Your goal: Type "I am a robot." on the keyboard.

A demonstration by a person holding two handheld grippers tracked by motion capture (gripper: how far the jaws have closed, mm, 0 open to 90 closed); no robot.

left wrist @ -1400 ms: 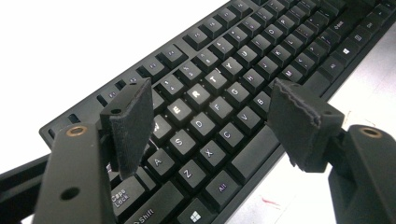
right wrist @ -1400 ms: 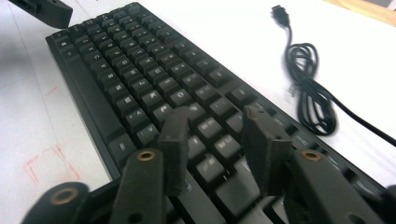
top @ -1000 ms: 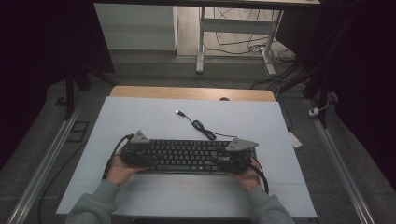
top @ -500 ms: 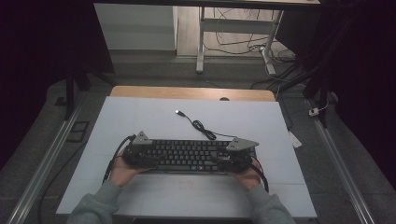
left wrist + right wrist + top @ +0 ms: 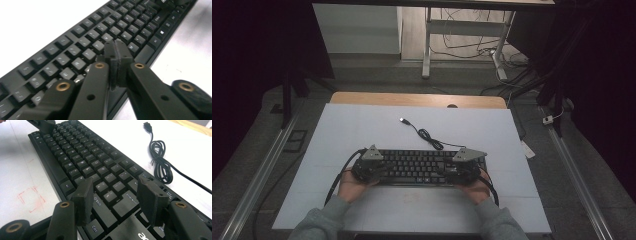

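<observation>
"Shift", "Enter", "Ctrl" on keyboard keys

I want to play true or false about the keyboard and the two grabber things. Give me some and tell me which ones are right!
1. The left gripper has its fingers pressed together. True.
2. The right gripper is squeezed shut on the cable. False: its fingers stand apart over the keys near Shift and Enter, holding nothing.
3. The keyboard is black. True.
4. The cable is plugged into a computer. False: its plug lies loose on the white table.
5. The keyboard is flipped upside down. False: its keys face up.
</observation>
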